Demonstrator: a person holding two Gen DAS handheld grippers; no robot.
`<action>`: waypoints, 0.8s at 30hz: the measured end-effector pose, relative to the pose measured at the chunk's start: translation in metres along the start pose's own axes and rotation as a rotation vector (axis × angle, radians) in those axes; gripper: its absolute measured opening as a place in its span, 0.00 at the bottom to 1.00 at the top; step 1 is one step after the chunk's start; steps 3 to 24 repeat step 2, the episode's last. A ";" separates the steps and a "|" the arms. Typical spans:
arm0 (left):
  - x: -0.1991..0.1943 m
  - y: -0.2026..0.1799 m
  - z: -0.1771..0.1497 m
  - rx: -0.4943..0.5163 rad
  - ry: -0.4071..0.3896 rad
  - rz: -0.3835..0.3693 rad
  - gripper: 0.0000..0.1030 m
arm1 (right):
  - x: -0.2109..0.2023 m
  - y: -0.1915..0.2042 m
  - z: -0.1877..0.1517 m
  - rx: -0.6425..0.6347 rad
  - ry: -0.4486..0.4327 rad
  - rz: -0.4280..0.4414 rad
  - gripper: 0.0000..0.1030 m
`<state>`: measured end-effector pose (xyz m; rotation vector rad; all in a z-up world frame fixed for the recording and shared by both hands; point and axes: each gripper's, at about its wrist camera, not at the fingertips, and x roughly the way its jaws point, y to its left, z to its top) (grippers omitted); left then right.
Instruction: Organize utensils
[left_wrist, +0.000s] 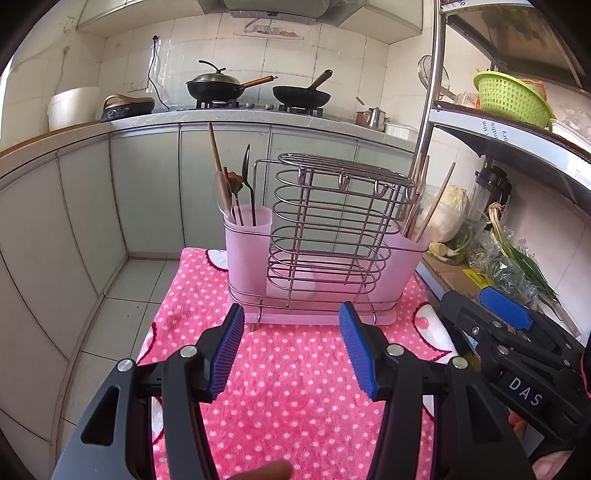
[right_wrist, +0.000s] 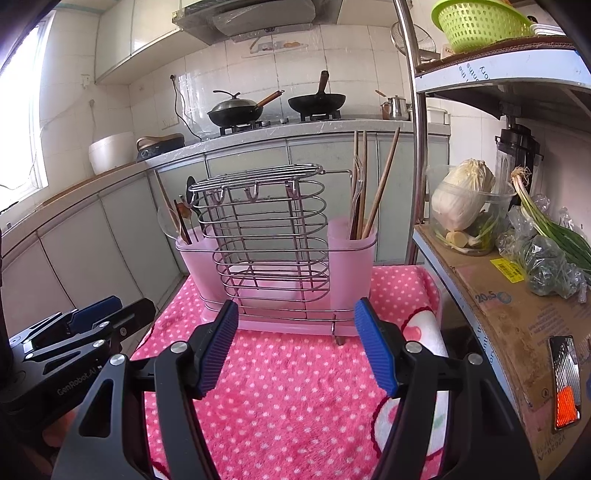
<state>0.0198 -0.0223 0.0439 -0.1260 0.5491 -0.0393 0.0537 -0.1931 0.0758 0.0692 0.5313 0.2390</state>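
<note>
A wire utensil rack (left_wrist: 332, 229) (right_wrist: 266, 236) with pink plastic cups stands on a pink dotted towel (left_wrist: 295, 387) (right_wrist: 295, 387). Its left cup (left_wrist: 247, 254) (right_wrist: 195, 258) holds spoons (left_wrist: 231, 192) (right_wrist: 173, 218). Chopsticks (left_wrist: 428, 206) (right_wrist: 373, 188) stand in the right cup (left_wrist: 400, 266) (right_wrist: 351, 258). My left gripper (left_wrist: 291, 325) is open and empty, a short way in front of the rack. Beside it, my right gripper (right_wrist: 295, 321) is open and empty too, also facing the rack. Each gripper shows at the other view's edge.
A metal shelf post (right_wrist: 417, 129) and shelf stand right of the towel, carrying a cardboard box (right_wrist: 509, 317), a cabbage (right_wrist: 461, 195), greens (right_wrist: 554, 240) and a green basket (right_wrist: 480, 22). Behind are grey cabinets (left_wrist: 147, 192) and a counter with two pans (left_wrist: 258, 88).
</note>
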 end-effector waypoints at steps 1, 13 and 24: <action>0.003 0.001 0.000 -0.001 0.005 0.001 0.51 | 0.002 -0.001 0.000 0.001 0.005 -0.003 0.64; 0.006 0.003 0.000 -0.001 0.014 0.001 0.51 | 0.006 -0.004 -0.001 0.002 0.014 -0.006 0.64; 0.006 0.003 0.000 -0.001 0.014 0.001 0.51 | 0.006 -0.004 -0.001 0.002 0.014 -0.006 0.64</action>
